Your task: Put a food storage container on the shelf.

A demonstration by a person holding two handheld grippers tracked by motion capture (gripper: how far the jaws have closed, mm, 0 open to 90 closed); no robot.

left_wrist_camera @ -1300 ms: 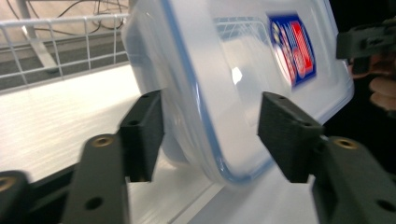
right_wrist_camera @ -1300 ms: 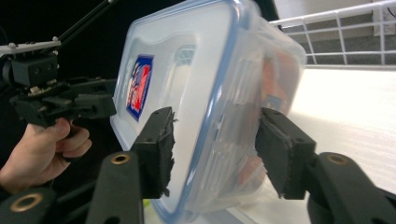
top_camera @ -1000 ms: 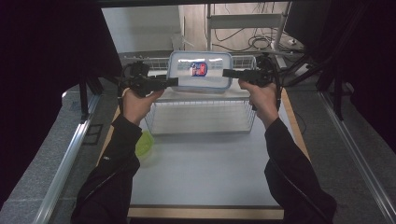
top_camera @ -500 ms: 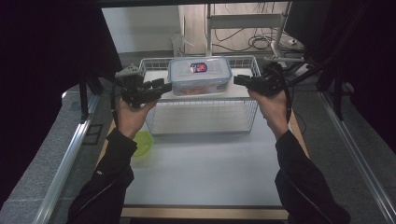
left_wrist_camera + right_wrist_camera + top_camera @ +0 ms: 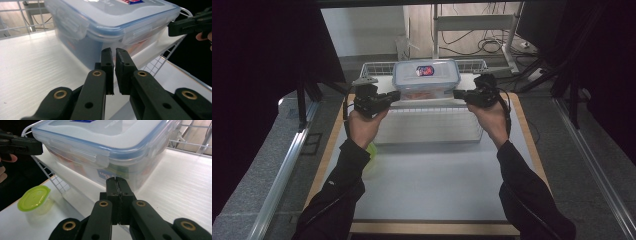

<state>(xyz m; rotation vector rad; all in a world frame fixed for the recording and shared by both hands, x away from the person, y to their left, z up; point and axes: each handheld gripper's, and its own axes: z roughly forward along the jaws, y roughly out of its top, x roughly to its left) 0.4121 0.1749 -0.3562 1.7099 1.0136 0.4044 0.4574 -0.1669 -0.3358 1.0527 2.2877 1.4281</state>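
So nearest the camera in the high view you've got the person's two dark sleeves coming up from 6 o'clock over the pale counter (image 5: 427, 190), which has a wood-coloured edge. A bit further in, at about 9 o'clock from the counter's middle, there's a small cup with a lime green lid (image 5: 34, 198), half tucked behind the left forearm in the high view and sitting on the counter just beside the rack's near corner in the right gripper view. Then the hands: left tongs (image 5: 388, 98) point toward 3 o'clock and right tongs (image 5: 460, 94) point toward 9 o'clock, one on each side of the box. Left tongs (image 5: 114, 53) are nearly closed, just a thin slit between the pads, nothing in them, tips close to the box wall below a side latch. Right tongs (image 5: 117, 180) are fully closed, pads pressed together, also holding nothing, tips close to the box. Behind the hands is a white wire rack (image 5: 432, 125) with a flat white top, and the clear plastic food box (image 5: 426, 80) with the blue-rimmed snap lid and a red-and-blue sticker sits on it, toward the far 12 o'clock end, between the two tongs. Something orange-ish inside, can't tell what.
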